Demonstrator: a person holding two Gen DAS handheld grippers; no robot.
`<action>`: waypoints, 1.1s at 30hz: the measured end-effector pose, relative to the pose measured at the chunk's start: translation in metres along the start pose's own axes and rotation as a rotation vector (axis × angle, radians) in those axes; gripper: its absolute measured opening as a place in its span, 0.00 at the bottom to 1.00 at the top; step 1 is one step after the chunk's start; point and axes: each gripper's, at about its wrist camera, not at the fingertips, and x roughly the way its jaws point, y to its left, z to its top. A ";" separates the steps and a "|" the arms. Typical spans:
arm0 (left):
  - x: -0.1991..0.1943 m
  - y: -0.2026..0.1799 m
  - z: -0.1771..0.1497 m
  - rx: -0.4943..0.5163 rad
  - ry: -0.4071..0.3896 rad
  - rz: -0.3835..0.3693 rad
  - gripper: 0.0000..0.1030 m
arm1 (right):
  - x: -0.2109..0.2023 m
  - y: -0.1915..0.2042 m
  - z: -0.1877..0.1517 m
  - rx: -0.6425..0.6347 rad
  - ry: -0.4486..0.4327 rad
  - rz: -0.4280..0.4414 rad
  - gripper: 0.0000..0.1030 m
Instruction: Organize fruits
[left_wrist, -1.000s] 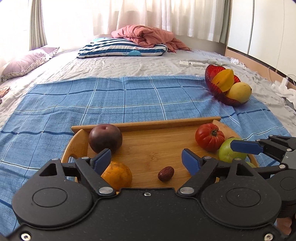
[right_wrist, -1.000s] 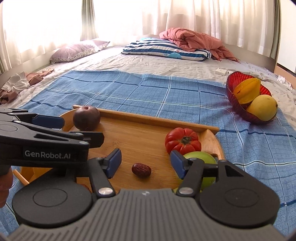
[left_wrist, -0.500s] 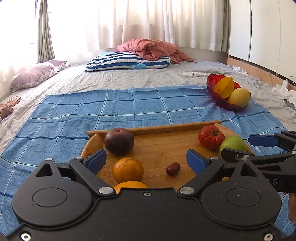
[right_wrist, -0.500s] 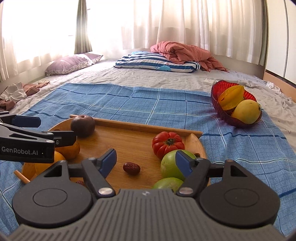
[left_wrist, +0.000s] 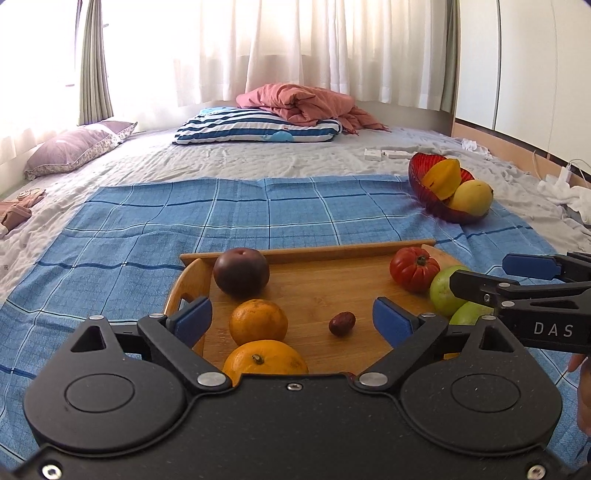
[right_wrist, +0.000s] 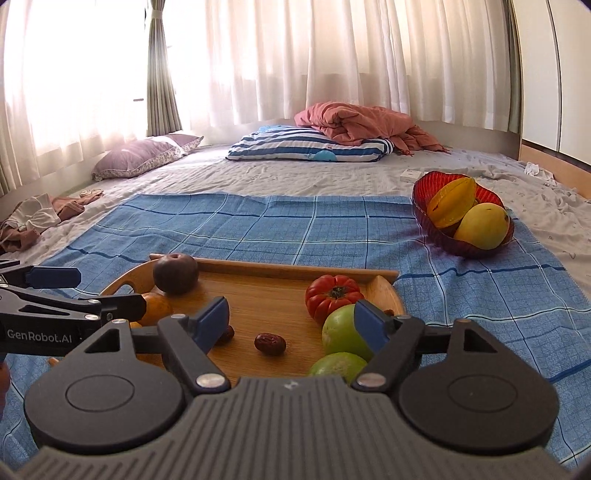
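— Sunlit curtains (left_wrist: 303, 55) stand behind a bed (left_wrist: 258, 162), and on it lies a blue checked cloth (left_wrist: 147, 229). Where are the fruits?

— Most are on the wooden tray (left_wrist: 317, 288) at the near edge of the cloth. A dark plum (left_wrist: 241, 272) sits at the far left corner, two oranges (left_wrist: 258, 320) in front of it, a small brown date (left_wrist: 342, 324) near the middle, a red tomato (left_wrist: 414, 268) at the far right and two green apples (right_wrist: 341, 328) just beside it.

— And the grippers?

— The left gripper (left_wrist: 291, 319) hangs above the near side of the tray. Its jaws are spread wide and hold nothing; the oranges and the date show between the blue pads, but lower, on the tray. The right gripper (right_wrist: 291, 325) is beside it. Its jaws have just been opening, nothing is clamped, and the date lies between the pads while the right pad (right_wrist: 369, 325) stands in front of an apple.

— Anything further away?

— A red bowl (right_wrist: 421, 192) sits at the far right of the cloth, well apart from the tray, with a star fruit (right_wrist: 452, 201) and a yellow mango (right_wrist: 482, 225) inside.
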 end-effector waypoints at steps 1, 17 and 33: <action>-0.001 0.001 -0.001 -0.006 0.000 -0.003 0.91 | -0.002 0.001 0.000 0.001 -0.005 0.002 0.84; -0.019 0.008 -0.019 -0.047 -0.015 0.006 0.91 | -0.026 0.019 -0.012 -0.032 -0.076 -0.006 0.88; -0.024 0.014 -0.045 -0.083 0.003 0.021 0.91 | -0.038 0.028 -0.035 -0.049 -0.113 -0.029 0.99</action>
